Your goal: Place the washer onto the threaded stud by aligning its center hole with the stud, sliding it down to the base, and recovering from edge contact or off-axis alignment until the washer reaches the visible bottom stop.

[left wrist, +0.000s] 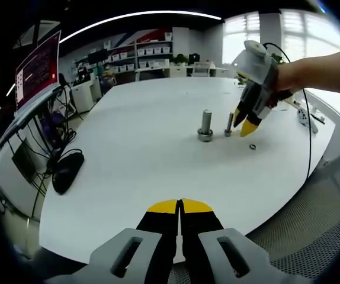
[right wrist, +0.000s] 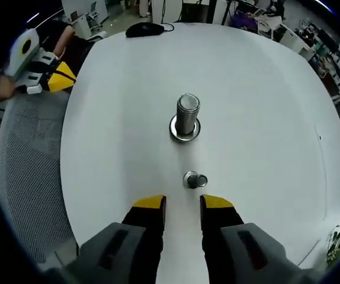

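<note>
- Table (right wrist: 265,89): white, round. Two upright studs near centre, apart from each other.
- Large stud (right wrist: 187,116): threaded, standing on a wide base, a washer (right wrist: 185,131) already at its foot. Prob. seated at bottom stop.
- Small stud (right wrist: 195,180): just ahead of R gripper (right wrist: 183,205), something ring-like at its base; too small to say whether washer or flange.
- Loose ring (left wrist: 253,146) on table right of small stud; prob. a spare washer.
- R gripper: jaws apart, nothing between; hovering over small stud, prob. lining up.
- L gripper (left wrist: 180,206): jaws together, empty, held back at near table edge, clear of work.
- Mouse (left wrist: 67,170) at left edge.
</note>
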`<state>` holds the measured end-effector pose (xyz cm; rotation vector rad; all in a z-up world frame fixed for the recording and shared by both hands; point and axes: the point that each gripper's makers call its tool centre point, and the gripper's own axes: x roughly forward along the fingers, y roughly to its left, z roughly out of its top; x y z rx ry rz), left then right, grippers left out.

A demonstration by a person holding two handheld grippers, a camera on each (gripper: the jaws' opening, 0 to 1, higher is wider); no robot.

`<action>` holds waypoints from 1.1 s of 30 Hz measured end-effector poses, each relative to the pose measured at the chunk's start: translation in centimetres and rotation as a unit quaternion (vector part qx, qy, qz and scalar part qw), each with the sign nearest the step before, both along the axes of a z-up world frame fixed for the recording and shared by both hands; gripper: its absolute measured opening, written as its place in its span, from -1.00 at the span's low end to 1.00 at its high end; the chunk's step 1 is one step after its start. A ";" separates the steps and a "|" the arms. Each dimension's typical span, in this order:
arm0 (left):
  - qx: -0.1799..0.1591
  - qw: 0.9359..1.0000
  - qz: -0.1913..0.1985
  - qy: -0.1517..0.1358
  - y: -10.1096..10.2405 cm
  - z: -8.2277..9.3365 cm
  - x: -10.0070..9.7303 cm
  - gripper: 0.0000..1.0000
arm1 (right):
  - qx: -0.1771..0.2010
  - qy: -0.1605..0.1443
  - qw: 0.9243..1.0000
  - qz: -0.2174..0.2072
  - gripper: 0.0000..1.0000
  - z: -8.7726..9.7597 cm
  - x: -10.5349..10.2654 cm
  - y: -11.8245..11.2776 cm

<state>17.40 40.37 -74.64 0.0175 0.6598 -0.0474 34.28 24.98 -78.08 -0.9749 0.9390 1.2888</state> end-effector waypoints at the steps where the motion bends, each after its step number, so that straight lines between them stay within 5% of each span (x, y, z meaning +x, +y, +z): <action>1: 0.000 1.000 0.000 0.000 0.0 0.0 0.0 -1.00 | 0.001 0.001 1.000 0.000 -0.49 0.0 -0.1 -0.1; 12: 0.000 1.000 0.001 -0.001 0.1 0.0 0.0 -1.00 | -0.006 0.027 0.999 0.020 -0.47 -0.5 -3.2 -1.5; 33: -0.003 1.000 0.001 0.000 0.0 0.0 0.0 -1.00 | -0.031 0.036 0.998 0.035 -0.51 -1.9 -3.7 -2.4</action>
